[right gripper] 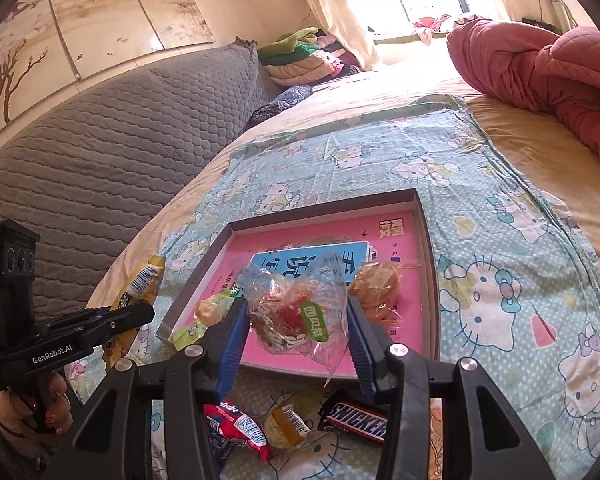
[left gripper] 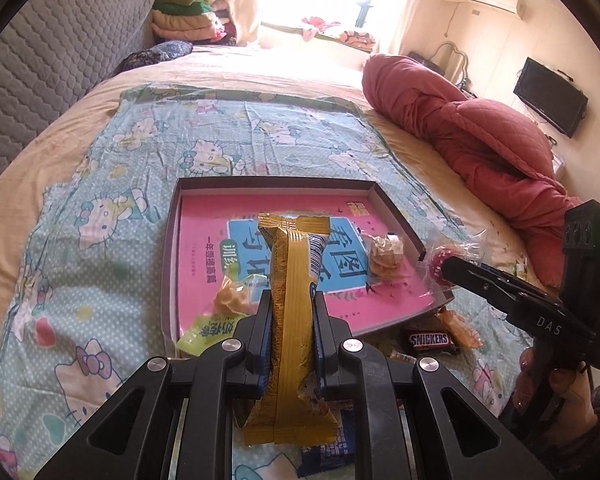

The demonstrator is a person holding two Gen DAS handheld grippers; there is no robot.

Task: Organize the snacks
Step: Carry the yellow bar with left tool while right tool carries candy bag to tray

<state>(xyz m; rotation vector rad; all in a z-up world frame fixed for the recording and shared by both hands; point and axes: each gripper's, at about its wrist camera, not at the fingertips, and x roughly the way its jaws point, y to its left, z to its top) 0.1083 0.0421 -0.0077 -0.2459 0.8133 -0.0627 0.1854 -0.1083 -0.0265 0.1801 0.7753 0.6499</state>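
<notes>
My left gripper is shut on a gold wrapped snack bar, which stands up between the pads above the near edge of the tray. The tray is a shallow dark box with a pink printed sheet inside. My right gripper is shut on a crinkly clear bag with a red snack and a green label, held over the tray's near side. In the tray lie a clear biscuit packet and a yellow-green packet.
The tray sits on a cartoon-cat cloth spread over a bed. Loose snacks lie in front of it: a Snickers bar, a red packet, an orange packet. A red quilt is bunched at the right, a grey headboard at the left.
</notes>
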